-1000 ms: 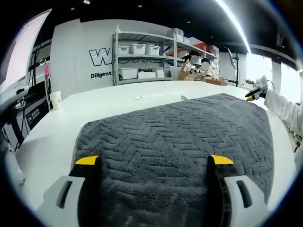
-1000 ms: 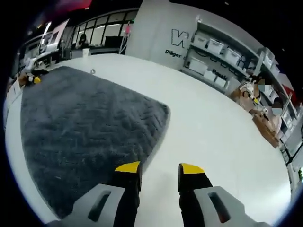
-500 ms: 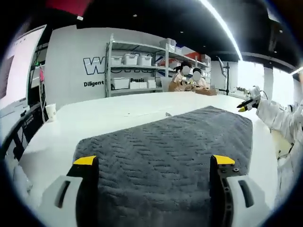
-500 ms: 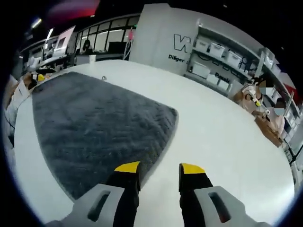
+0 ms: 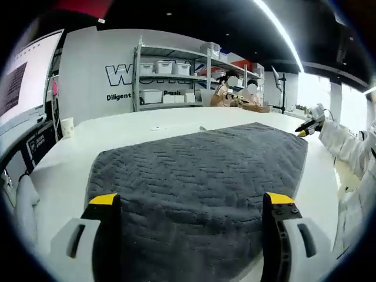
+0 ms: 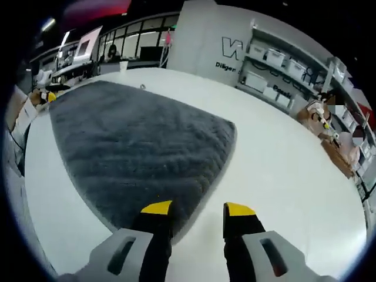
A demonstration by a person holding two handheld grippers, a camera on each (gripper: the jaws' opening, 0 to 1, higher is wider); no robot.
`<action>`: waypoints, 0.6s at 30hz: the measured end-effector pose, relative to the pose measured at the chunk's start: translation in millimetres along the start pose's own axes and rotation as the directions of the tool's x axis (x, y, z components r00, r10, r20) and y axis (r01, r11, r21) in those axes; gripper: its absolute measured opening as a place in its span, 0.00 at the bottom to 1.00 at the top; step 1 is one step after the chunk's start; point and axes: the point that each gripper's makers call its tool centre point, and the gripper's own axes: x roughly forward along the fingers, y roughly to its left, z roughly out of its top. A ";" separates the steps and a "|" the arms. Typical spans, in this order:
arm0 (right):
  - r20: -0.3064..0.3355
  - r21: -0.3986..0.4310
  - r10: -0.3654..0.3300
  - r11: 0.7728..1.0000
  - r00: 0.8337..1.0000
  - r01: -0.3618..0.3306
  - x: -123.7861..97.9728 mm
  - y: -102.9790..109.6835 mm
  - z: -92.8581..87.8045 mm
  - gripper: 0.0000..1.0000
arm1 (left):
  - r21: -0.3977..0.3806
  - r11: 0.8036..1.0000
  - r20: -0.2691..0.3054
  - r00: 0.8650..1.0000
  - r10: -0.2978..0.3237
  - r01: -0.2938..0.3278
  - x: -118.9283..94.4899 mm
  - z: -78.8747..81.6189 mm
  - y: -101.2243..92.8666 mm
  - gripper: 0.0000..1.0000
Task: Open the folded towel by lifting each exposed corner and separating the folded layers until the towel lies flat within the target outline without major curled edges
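1. Lying spread over the white table (image 5: 64, 170), the grey towel (image 5: 200, 176) showed a herringbone weave and sat flat, its edges looking even with no obvious curl.
2. The left gripper (image 5: 191, 202) had its yellow-tipped jaws spread wide, one at each side of the towel's near edge, with the cloth showing between them; whether they touched it I could not tell.
3. The right gripper (image 6: 198, 208) had its jaws parted by a narrow gap with nothing between them, the left tip over the towel's (image 6: 141, 147) near corner and the right tip over bare table (image 6: 282, 170).
4. In the left gripper view the right gripper (image 5: 309, 124) appeared far to the right, held by a person's white sleeve (image 5: 343, 144) just off the towel's far right corner.
5. A paper cup (image 5: 68, 126) stood on the table's far left, well apart from the towel.
6. Metal shelving (image 5: 170, 76) with white storage bins stood against the far wall, and two people sat at a table beside it.
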 end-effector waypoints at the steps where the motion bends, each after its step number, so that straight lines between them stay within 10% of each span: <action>1: -0.001 0.001 -0.003 1.000 1.000 0.003 -0.2 -0.4 -0.9 0.28 | 0.014 1.000 -0.010 1.000 0.007 -0.007 0.4 -3.1 0.6 0.99; 4: 0.004 0.017 -0.001 1.000 1.000 0.001 -0.5 -0.9 -0.9 0.27 | 0.059 0.998 -0.104 0.994 0.041 -0.035 2.6 -26.7 4.7 0.99; 18: -0.023 -0.031 -0.009 0.999 1.000 0.008 -5.9 -7.6 -7.3 0.29 | 0.002 0.999 -0.010 0.999 0.042 -0.042 -1.0 -19.5 3.8 0.98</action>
